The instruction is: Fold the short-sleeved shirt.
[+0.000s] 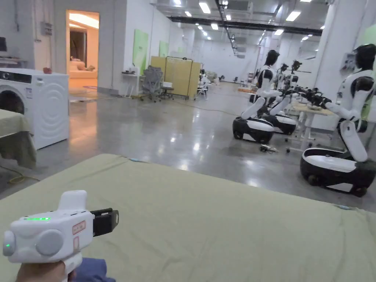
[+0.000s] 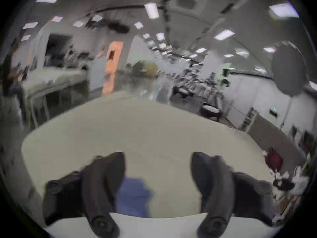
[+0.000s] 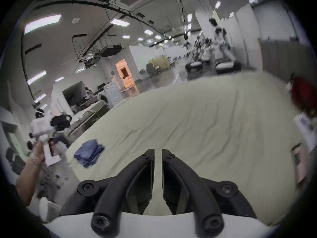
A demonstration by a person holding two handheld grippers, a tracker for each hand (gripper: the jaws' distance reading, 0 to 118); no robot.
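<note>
Aloft, left tool gapes empty above folded shirt; right tool nearly closed, empty.

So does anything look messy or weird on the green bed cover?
Nothing looks broken or spilled. The blue shirt lies already folded in a small stack near the edge of the green cover, which has only light wrinkles. The left gripper is held open above it; the right gripper is nearly closed and empty.

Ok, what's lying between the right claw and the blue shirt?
Nothing but bare green sheet. In the right gripper view the right claw points across it, and the folded shirt sits off near the sheet's edge.
</note>
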